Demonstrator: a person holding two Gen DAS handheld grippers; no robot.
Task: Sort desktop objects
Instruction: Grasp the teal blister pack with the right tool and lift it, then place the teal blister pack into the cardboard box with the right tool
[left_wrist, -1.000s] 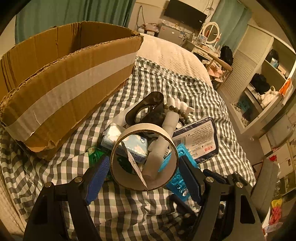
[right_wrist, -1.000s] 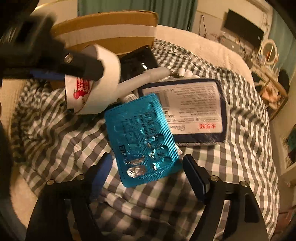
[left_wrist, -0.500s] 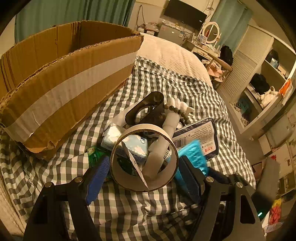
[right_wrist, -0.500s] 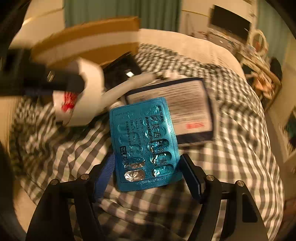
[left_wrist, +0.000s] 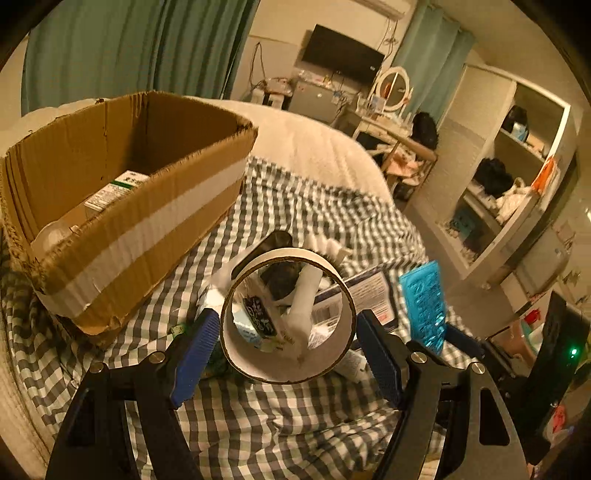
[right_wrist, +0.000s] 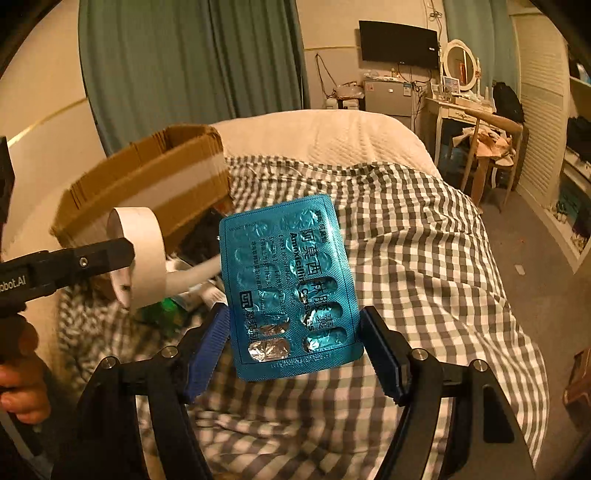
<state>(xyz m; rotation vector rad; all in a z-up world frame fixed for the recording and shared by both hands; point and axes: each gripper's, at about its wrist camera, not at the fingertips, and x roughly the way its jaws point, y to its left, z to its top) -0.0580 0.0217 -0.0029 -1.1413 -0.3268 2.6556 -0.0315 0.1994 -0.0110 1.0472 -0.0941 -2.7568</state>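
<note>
1. Currently held, left gripper (left_wrist: 284, 345): wide white cardboard tape roll (left_wrist: 288, 317), clamped across its width between the blue-padded fingers (left_wrist: 194, 345), its open bore facing forward.
2. Held, right gripper (right_wrist: 293, 341): teal foil blister sheet of capsules (right_wrist: 290, 284), pinched by its side edges near the bottom, standing upright above the fingers (right_wrist: 382, 356).
3. Destination: open brown cardboard box with a white tape band (left_wrist: 122, 206), ahead and left of both sets of fingers; a labelled carton and a clear rounded item lie inside.
4. Remaining pile: white tube, dark flat packet and small items on the grey-checked bed cover (left_wrist: 258, 417), just beyond the left fingers.
5. Step in hand, by judgement: carrying both items to the box. Next move calls for bringing each over the rim, then spreading the fingers.
</note>
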